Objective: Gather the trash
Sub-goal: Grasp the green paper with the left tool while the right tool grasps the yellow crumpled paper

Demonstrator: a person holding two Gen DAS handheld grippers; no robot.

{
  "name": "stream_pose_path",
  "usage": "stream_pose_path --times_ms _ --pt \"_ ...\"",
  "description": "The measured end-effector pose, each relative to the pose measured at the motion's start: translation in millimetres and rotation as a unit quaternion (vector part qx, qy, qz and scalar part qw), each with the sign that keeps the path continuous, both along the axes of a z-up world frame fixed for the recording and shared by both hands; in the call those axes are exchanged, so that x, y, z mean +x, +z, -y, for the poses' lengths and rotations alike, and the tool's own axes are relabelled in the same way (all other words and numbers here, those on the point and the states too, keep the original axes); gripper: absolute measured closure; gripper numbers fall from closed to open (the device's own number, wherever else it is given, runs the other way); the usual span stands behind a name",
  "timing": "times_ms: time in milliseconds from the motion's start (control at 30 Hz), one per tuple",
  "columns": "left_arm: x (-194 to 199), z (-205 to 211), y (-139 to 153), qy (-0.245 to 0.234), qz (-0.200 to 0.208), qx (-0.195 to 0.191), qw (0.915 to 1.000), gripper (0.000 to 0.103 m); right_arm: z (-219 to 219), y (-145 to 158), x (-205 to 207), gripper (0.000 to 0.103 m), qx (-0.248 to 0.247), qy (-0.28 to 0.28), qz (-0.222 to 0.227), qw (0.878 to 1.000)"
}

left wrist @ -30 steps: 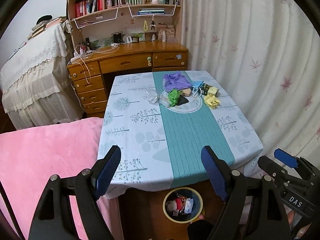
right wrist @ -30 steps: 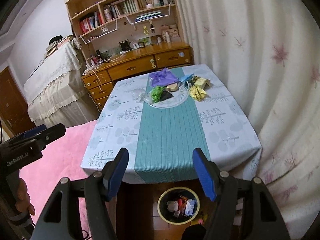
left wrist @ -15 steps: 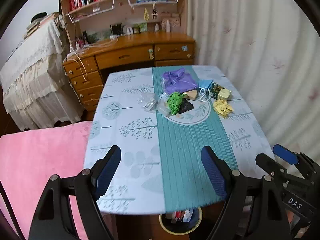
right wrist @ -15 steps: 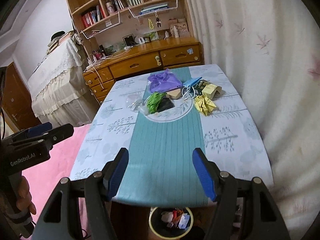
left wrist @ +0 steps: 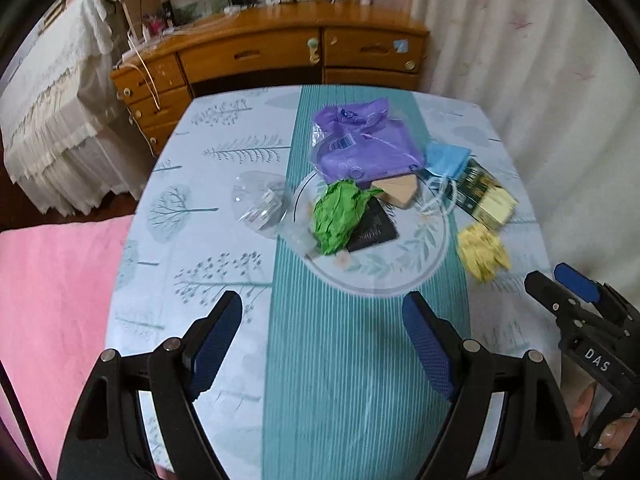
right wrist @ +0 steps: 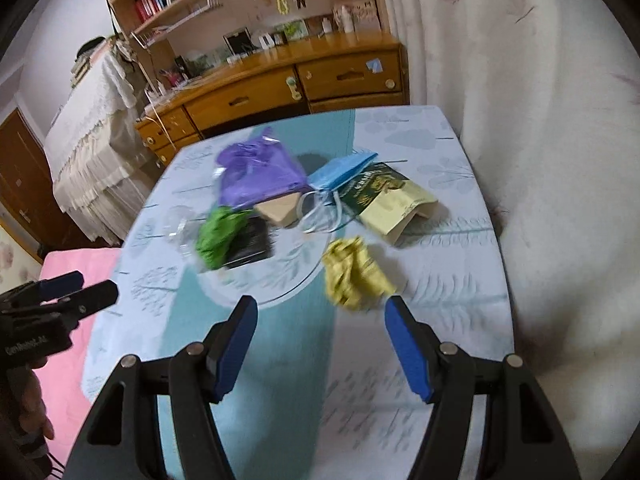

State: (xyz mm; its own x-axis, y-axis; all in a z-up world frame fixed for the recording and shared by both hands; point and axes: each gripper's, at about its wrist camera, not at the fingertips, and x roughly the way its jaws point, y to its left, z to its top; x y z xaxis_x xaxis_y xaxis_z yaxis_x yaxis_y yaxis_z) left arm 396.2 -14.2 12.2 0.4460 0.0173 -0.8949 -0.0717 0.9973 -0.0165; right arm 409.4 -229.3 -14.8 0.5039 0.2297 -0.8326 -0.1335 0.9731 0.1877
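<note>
Pale curtains fill the right side of both views, and a wooden desk with drawers spans the top. Below it, the table under a tree-print cloth with a teal centre stripe takes up the middle of each frame; a pink blanket lies at the left edge.

Trash sits clustered at the table's upper centre: a purple plastic bag, a dark green and yellow box to its right, a crumpled green paper beside a black packet, clear plastic wrap further left, and a crumpled yellow paper nearest the lower right.

Low in its frame, the left gripper hangs over the teal stripe, jaws apart and empty. The right gripper likewise stands spread with nothing between its pads, just below the yellow paper.
</note>
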Motion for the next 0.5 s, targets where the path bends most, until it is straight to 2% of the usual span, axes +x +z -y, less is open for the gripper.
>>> stream_pose_path --times_ms 200,400,500 --pt "59.4 5.7 -33.7 0.009 -0.034 -0.008 0.9994 0.022 6.1 -42.2 46.7 0.036 -0.01 0.016 -0.041 0.999" --pt "104.5 8.7 -67.2 0.008 -0.061 -0.009 0.9981 0.022 5.0 -69.0 65.0 0.036 -0.008 0.036 -0.067 0.997" --pt "117.4 7.0 -77.8 0.009 -0.068 -0.002 0.9976 0.029 3.8 -75.7 68.4 0.036 -0.005 0.043 -0.07 0.997"
